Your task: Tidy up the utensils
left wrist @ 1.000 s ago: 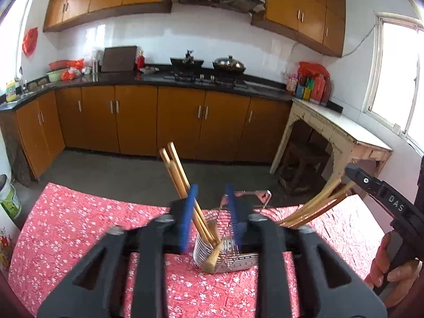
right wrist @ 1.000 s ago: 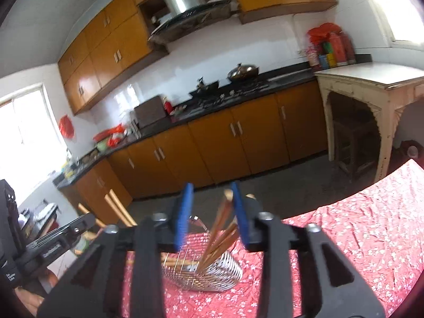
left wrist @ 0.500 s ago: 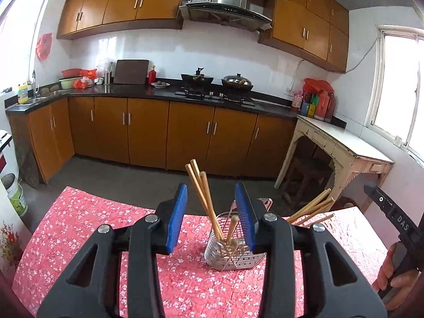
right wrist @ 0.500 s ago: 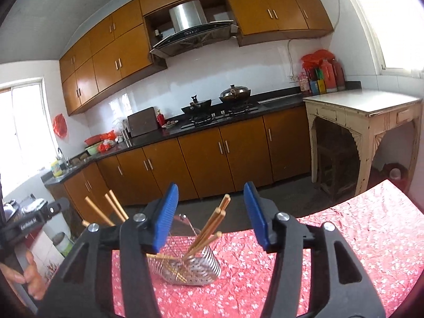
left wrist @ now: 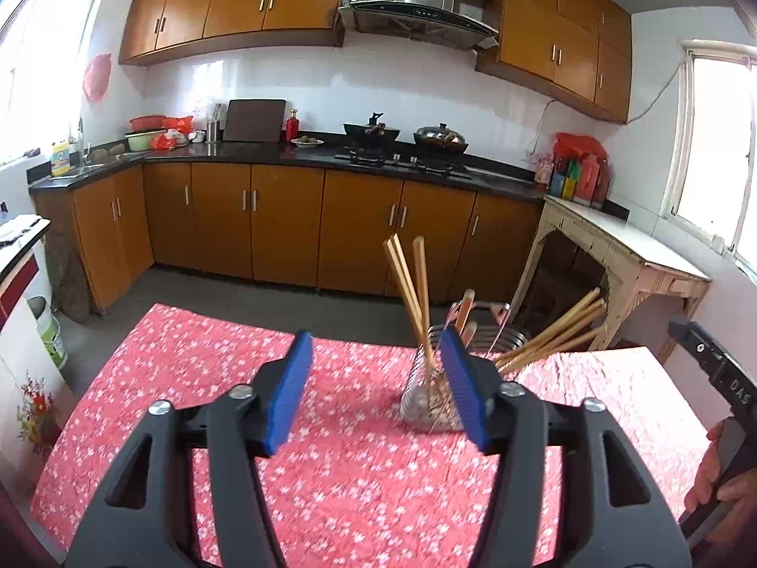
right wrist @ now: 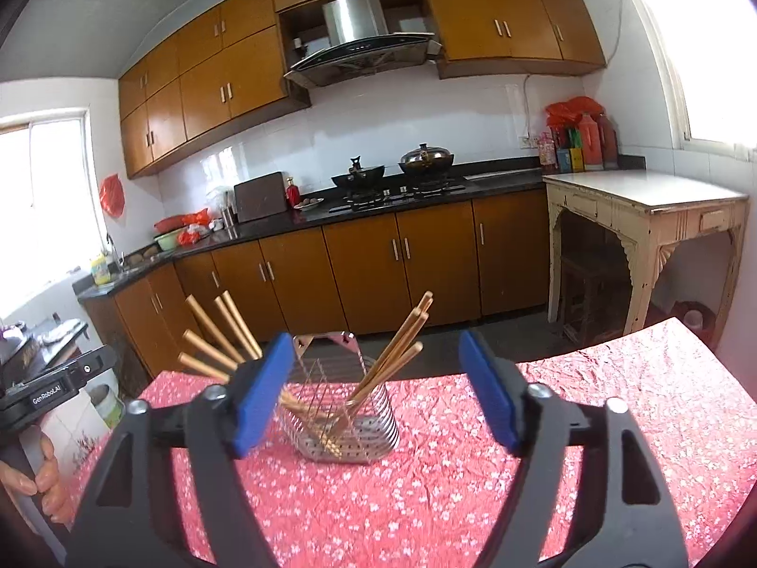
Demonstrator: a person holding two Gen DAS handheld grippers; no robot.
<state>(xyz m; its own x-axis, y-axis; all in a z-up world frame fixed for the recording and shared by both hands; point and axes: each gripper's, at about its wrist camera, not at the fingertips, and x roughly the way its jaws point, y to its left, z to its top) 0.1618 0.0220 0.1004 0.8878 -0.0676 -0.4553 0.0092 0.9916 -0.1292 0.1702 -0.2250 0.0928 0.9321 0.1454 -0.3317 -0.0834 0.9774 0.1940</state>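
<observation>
Right wrist: one basket (right wrist: 378,421), seven-odd chopsticks (right wrist: 395,355)

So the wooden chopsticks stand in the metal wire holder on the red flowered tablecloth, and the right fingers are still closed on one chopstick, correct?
Not quite. The right wrist view shows the right gripper open; its jaws have just been opening, with nothing between the blue fingers. The wooden chopsticks do stand in the metal wire holder on the red flowered tablecloth.

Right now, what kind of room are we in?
A home kitchen, most likely. There is a stove with a lidded wok, a range hood above it, and wooden cabinets under a dark counter.
</observation>
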